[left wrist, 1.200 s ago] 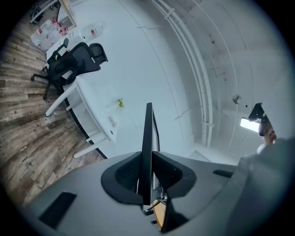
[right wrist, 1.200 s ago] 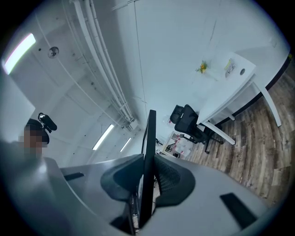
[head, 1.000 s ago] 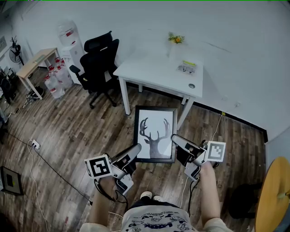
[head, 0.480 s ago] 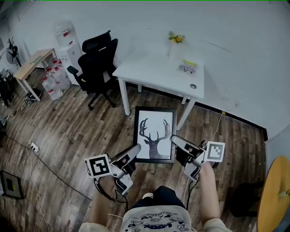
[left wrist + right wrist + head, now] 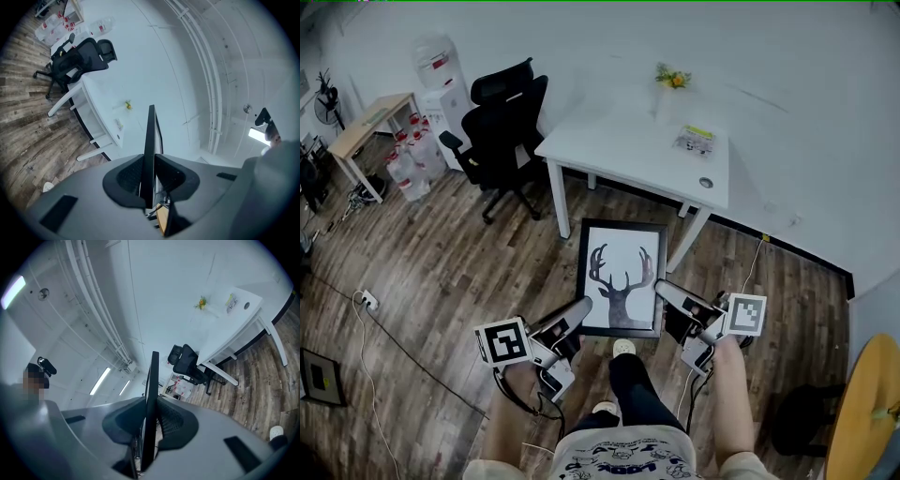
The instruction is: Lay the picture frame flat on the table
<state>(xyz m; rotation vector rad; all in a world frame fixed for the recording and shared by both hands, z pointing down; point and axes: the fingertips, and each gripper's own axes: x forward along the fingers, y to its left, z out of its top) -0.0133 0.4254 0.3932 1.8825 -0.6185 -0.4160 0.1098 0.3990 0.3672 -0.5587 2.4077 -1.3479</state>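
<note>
1 foot [image 5: 623,347] fwd, frame [image 5: 622,277] same grip

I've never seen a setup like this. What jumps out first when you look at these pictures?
A black picture frame with a deer print sits in the middle of the head view, with the left gripper and right gripper each clamped on one side edge. Beyond it a white table stands against the wall, with a black office chair to its left.

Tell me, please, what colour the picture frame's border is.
Black; the picture frame shows best in head view.
</note>
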